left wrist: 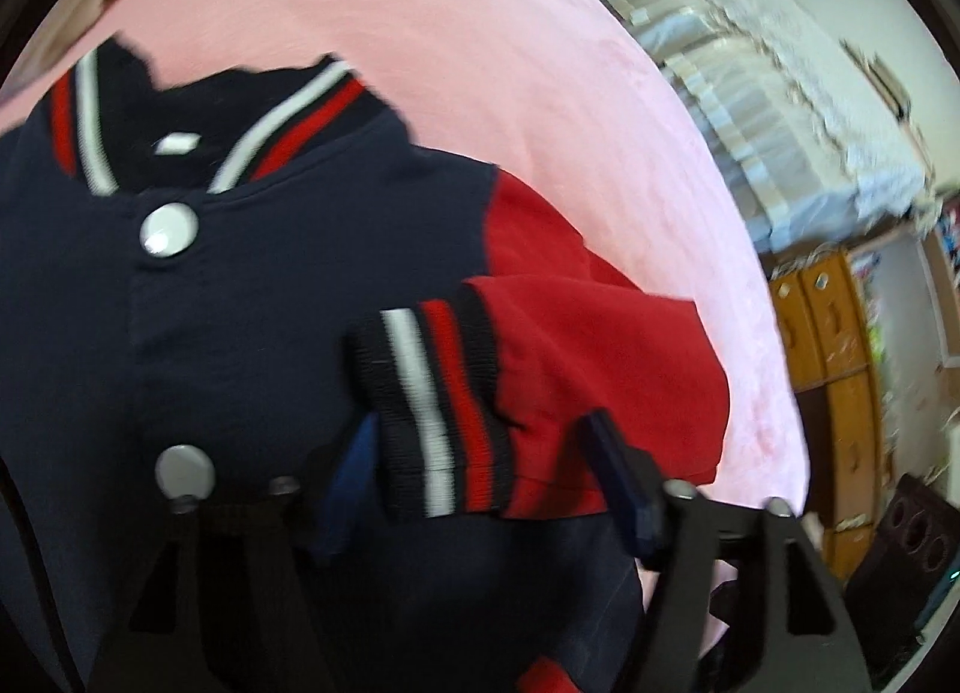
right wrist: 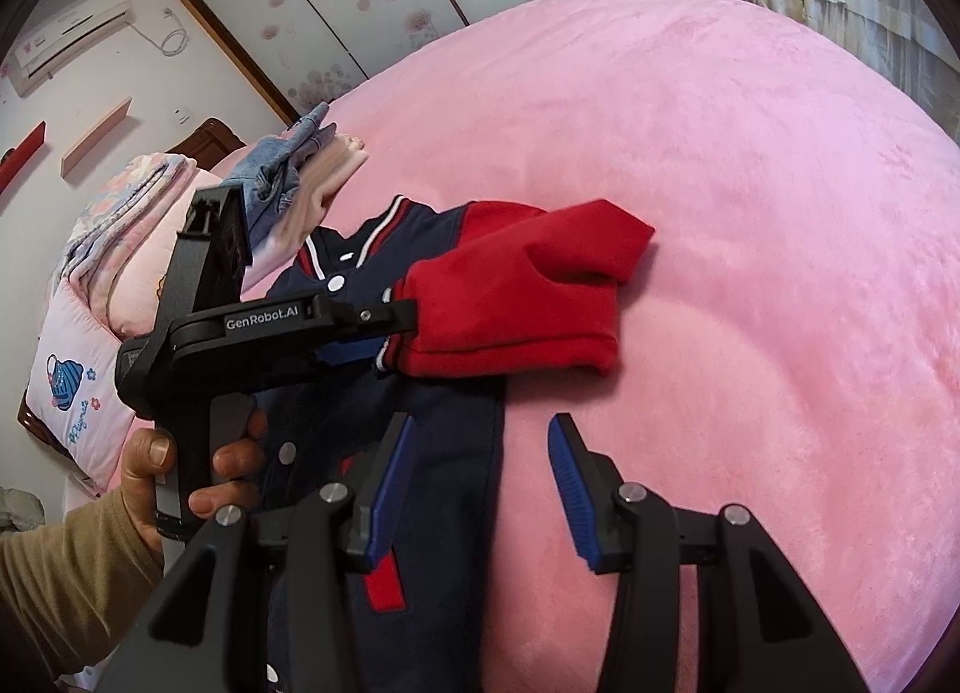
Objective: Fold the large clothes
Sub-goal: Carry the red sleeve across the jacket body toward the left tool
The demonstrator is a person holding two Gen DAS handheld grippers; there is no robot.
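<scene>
While left tongs point(right wrist: 396, 327) pinch the red sleeve's cuff point(right wrist: 393, 348), right tongs point(right wrist: 480, 471) agape.

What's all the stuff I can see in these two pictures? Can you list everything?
Jacket: one, navy with red sleeves, lying on the bed.
Red sleeve: one, folded over the jacket front, cuff between the left jaws.
Bed cover: one, pink.
Folded clothes pile: one, denim and pale pink, beyond the jacket's collar.
Pillows: pink, stacked at the bedhead.
Air conditioner: one, white, on the wall.
Left gripper: black, hand-held, at the cuff.
Right gripper: black with blue pads, jaws open.
</scene>
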